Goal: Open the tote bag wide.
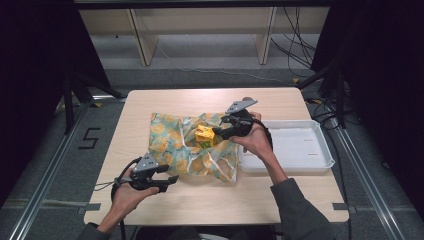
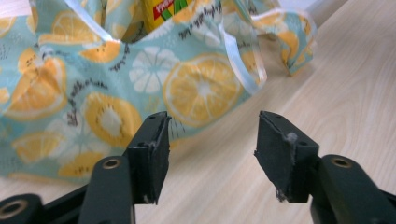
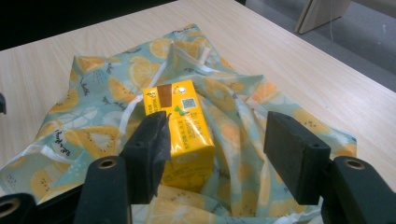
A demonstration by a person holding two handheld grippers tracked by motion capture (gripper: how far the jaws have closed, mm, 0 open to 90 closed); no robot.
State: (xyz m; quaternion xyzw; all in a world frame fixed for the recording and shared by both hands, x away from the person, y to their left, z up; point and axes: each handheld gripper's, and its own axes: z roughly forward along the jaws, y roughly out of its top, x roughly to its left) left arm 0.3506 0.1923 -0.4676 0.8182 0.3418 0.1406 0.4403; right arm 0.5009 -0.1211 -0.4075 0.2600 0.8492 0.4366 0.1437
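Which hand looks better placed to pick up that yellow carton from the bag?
Probably the right. The right gripper hovers open just beside the yellow carton, which sits on the lemon-print bag. The left gripper is open too, but at the bag's near edge, farther from the carton.

Open claw [image 2: 210, 156], citrus-print bag [image 2: 116, 88], table [image 2: 336, 93]

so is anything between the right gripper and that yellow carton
Nothing visible. The right gripper has open jaws right over the yellow carton, which sits exposed on the orange-print bag. The bag's folds rise around the carton's base, not between it and the jaws.
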